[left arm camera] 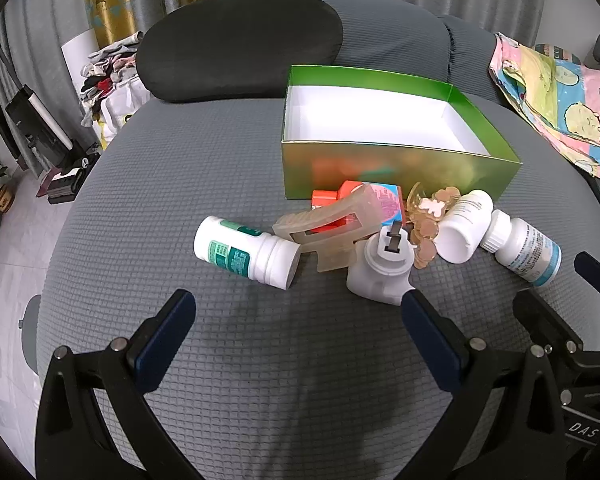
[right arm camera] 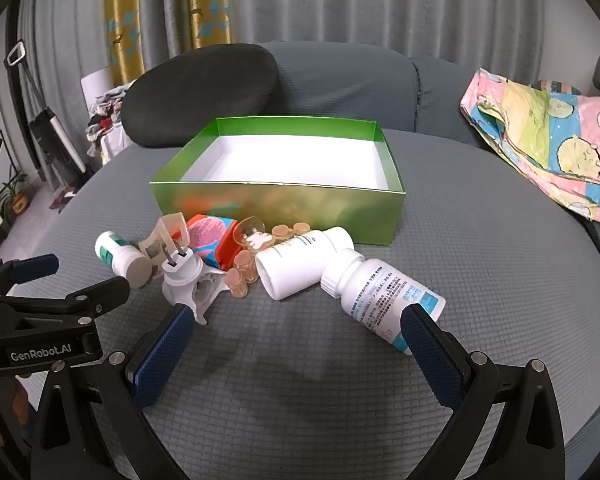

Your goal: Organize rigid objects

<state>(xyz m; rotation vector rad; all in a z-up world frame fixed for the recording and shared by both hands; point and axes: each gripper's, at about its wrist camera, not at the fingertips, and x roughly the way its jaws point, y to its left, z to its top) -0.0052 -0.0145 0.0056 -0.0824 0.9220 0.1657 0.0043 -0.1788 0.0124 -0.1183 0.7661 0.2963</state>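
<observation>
An open green box (left arm camera: 380, 168) (right arm camera: 276, 208) with a white inside stands on the grey seat. In front of it lies a pile: a green-label white bottle (left arm camera: 244, 254) (right arm camera: 116, 256), a translucent clip (left arm camera: 332, 224), a white plug adapter (left arm camera: 384, 268) (right arm camera: 188, 276), a small red and pink carton (left arm camera: 388, 200), amber beads (left arm camera: 428, 224) (right arm camera: 244, 272), a plain white bottle (left arm camera: 464, 226) (right arm camera: 300, 264) and a blue-label bottle (left arm camera: 524, 250) (right arm camera: 384, 296). My left gripper (left arm camera: 296, 320) is open just short of the adapter. My right gripper (right arm camera: 296, 320) is open, one fingertip at the blue-label bottle's base.
A dark cushion (left arm camera: 236, 44) leans behind the box. A colourful folded cloth (left arm camera: 556, 96) (right arm camera: 548, 152) lies at the right. The seat drops off on the left to a tiled floor with clutter (left arm camera: 60, 148). Each gripper shows at the edge of the other's view.
</observation>
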